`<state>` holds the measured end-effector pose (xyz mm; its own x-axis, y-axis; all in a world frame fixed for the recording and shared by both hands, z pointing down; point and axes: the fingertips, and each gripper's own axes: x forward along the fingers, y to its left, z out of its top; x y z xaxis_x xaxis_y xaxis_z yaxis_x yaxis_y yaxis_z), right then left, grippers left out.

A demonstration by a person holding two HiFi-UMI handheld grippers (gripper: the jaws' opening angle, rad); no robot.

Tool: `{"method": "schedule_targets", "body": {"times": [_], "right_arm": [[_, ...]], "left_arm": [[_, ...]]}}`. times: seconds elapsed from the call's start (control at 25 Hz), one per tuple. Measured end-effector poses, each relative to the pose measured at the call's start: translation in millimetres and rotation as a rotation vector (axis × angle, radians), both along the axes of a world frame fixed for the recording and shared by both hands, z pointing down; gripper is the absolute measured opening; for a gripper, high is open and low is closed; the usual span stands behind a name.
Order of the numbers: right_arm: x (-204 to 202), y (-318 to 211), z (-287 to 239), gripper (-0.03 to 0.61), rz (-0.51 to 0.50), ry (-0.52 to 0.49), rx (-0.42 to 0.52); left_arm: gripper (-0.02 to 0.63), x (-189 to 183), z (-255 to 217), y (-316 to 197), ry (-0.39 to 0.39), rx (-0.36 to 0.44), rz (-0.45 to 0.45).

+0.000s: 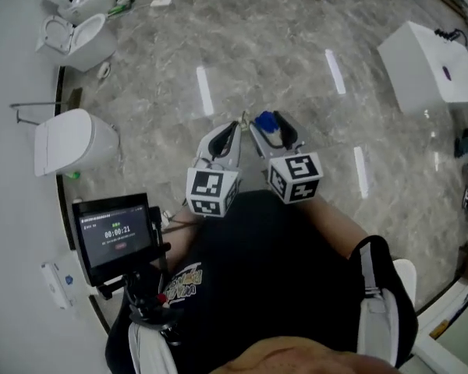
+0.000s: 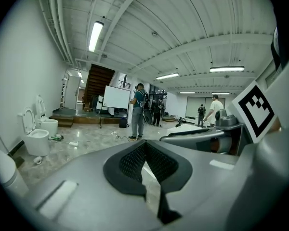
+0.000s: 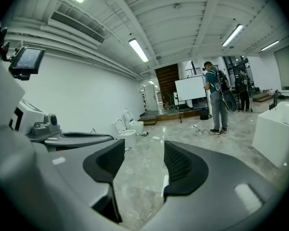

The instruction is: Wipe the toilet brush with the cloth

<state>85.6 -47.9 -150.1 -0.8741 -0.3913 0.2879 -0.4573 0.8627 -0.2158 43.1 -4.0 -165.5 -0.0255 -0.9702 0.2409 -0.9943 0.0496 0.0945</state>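
Pale grey with black ribbed pads (image 2: 130,161) on left tool (image 2: 144,153) and right tool (image 3: 143,160); black-and-white squares on both cubes (image 1: 212,192). Grey marbled veining across the floor (image 1: 281,45). White for toilets (image 1: 78,37), upper left, and box (image 1: 433,65), upper right.

Left claw (image 1: 239,125) & right claw (image 1: 259,123) are held side by side out front, tips close together, each w/ its marker cube toward the camera. Blue piece (image 1: 268,121) sits on the right claw near the tip; can't tell what it is. Beneath: grey marbled floor (image 1: 296,37) w/ strip-light reflections. Left, by the wall: closed white toilet (image 1: 70,140). Further up, two more toilets (image 1: 82,41), seats raised, w/ a green item (image 1: 123,5) just beside. White box (image 1: 433,65) upper right. Small screen (image 1: 115,236) on a mount lower left, showing a timer. Person's black shirt (image 1: 281,271) fills the bottom.
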Motion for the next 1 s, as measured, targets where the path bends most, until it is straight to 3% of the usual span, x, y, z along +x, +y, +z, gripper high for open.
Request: {"method": "schedule_targets", "body": {"times": [0.12,0.24,0.36,0.6,1.0], "right_arm": [[-1,23,11,0.261,-0.040,0.015,-0.042],[-2,26,11,0.261,-0.044,0.013,-0.026],[-3,22,8,0.261,-0.037,0.002,-0.013],[3,15,12,0.261,-0.044,0.004,-0.023],[-8,17,14,0.259,-0.095,0.012,-0.020]], "left_arm": [[0.008,2,4,21,0.001,-0.042,-0.033],[0.008,1,-1,16,-0.031,-0.001,-0.002],[0.007,-4,-14,3,-0.011,0.032,0.007],[0.008,13,3,5,-0.027,-0.001,0.024],[0.009,7,2,4,-0.031,0.000,-0.013]]}}
